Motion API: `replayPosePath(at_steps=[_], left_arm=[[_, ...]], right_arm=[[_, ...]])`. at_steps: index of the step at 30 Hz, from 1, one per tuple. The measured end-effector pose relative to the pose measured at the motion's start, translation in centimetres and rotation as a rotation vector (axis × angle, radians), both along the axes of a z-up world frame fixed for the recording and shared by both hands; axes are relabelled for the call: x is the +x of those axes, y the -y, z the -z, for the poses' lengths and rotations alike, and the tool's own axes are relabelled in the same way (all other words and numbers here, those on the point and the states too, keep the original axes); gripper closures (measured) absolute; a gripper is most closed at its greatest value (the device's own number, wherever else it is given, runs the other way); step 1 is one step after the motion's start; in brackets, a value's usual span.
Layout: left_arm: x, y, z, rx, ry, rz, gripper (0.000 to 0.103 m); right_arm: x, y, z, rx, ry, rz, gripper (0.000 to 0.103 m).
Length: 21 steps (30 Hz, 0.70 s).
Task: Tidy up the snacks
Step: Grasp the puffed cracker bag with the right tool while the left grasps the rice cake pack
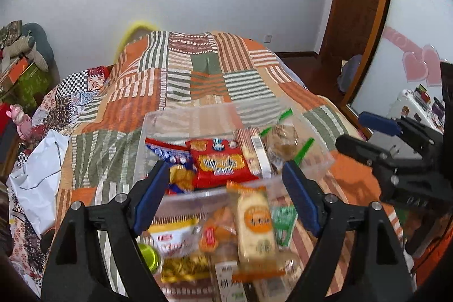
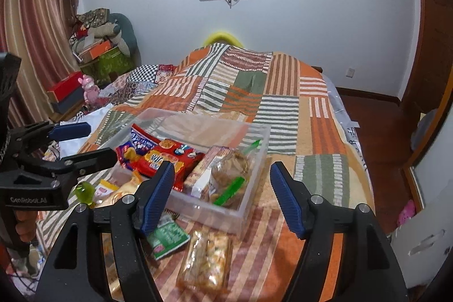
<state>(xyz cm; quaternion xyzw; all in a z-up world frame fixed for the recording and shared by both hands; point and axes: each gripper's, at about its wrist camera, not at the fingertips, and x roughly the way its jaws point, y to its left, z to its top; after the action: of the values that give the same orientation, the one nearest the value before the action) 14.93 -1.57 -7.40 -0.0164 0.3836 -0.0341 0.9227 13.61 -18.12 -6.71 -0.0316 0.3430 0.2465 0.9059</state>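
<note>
A clear plastic bin (image 1: 158,120) (image 2: 249,205) sits on the bed and holds a red cracker pack (image 1: 219,163) (image 2: 161,157), a blue-red pack, a boxed bar and a bag of round cookies (image 2: 230,163). Loose snacks lie in front of it: a yellow-orange pack (image 1: 256,222), a green packet (image 1: 284,220) (image 2: 168,237), a nut bar pack (image 2: 205,259), a white pack (image 1: 170,238). My left gripper (image 1: 226,197) is open above the loose snacks. My right gripper (image 2: 220,197) is open over the bin's near corner, and it shows at the right of the left wrist view (image 1: 354,132).
The striped patchwork quilt (image 2: 283,109) covers the bed. A white plastic bag (image 1: 36,177) lies at the left. A green jelly cup (image 1: 148,256) sits among the snacks. Boxes and toys are stacked at the far left, and a door and a mirror are on the right.
</note>
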Motion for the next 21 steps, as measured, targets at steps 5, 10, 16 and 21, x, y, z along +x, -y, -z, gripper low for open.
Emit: replayPosePath(at_steps=[5, 10, 16, 21], left_arm=[[-1.8, 0.1, 0.9, -0.019, -0.032, 0.021, 0.020], [-3.1, 0.7, 2.1, -0.010, -0.050, 0.024, 0.020], [-3.4, 1.2, 3.7, -0.020, -0.077, 0.024, 0.020], [-3.3, 1.8, 4.8, -0.001, -0.075, 0.018, 0.020]], right_arm=[[-1.2, 0.4, 0.7, -0.008, -0.020, 0.001, 0.036], [-2.3, 0.7, 1.9, -0.027, -0.050, -0.001, 0.036], [-3.1, 1.1, 3.8, -0.024, -0.113, 0.002, 0.036], [-3.3, 0.9, 5.4, -0.029, -0.168, -0.001, 0.036]])
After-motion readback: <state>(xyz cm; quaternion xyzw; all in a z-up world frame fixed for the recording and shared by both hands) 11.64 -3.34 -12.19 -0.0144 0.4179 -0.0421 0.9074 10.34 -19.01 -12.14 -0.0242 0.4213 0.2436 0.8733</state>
